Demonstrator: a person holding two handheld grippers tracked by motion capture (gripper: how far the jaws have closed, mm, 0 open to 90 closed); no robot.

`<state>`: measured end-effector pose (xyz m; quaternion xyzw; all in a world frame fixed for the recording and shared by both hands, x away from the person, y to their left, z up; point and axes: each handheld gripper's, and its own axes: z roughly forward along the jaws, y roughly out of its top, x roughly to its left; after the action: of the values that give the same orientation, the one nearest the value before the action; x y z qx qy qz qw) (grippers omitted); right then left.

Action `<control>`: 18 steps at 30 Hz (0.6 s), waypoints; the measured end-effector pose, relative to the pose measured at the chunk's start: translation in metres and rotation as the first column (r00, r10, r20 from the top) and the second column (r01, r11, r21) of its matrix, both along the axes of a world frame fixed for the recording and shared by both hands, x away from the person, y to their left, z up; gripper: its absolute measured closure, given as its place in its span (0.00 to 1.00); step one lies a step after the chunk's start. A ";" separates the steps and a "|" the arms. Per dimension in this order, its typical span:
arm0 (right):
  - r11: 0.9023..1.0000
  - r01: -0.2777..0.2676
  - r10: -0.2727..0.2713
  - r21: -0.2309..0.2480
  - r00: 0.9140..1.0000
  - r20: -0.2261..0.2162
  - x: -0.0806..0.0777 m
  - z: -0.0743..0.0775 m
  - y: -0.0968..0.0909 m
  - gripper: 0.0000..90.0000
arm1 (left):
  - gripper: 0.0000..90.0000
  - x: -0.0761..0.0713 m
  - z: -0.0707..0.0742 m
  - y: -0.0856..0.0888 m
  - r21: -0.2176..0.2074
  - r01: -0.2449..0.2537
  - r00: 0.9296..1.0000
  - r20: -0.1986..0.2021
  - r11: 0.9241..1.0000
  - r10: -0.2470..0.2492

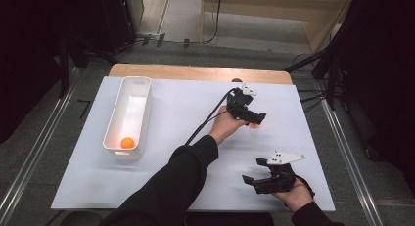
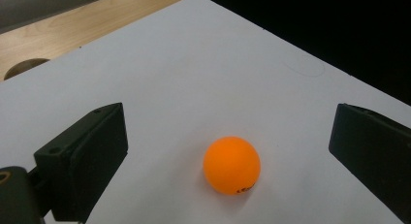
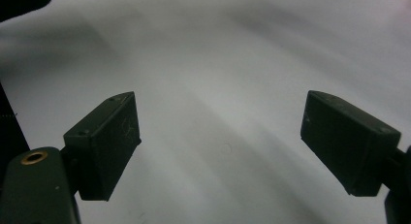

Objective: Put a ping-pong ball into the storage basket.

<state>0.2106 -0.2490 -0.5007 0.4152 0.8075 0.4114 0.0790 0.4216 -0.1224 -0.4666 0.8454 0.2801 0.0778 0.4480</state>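
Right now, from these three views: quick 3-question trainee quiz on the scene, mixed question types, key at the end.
1. True or false: the left hand-held gripper is clamped on the orange ball on the sheet.
2. Multiple choice: where does the second orange ball lie? A) in the white bin, at its near end; B) on the bare wood of the table; C) between the jaws of the right hand-held gripper.
3. Short answer: what lies between the jaws of the right hand-held gripper in its own view?

Key:
1. False: the jaws stand wide apart, with the ball between them and untouched.
2. A.
3. Nothing but the white sheet.
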 end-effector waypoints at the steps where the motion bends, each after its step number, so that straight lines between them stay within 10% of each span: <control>1: 1.000 0.001 -0.001 0.001 1.000 0.002 0.000 0.000 0.000 0.14 | 0.01 0.000 -0.001 -0.002 0.000 -0.001 1.000 0.002 1.000 0.001; 18: 1.000 -0.006 0.006 0.004 1.000 0.001 0.000 0.000 0.000 0.14 | 0.01 0.005 -0.005 -0.014 -0.006 0.003 1.000 -0.007 1.000 -0.003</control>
<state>0.2102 -0.2494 -0.5005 0.4128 0.8078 0.4135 0.0775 0.4269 -0.1367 -0.4714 0.8447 0.2806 0.0733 0.4498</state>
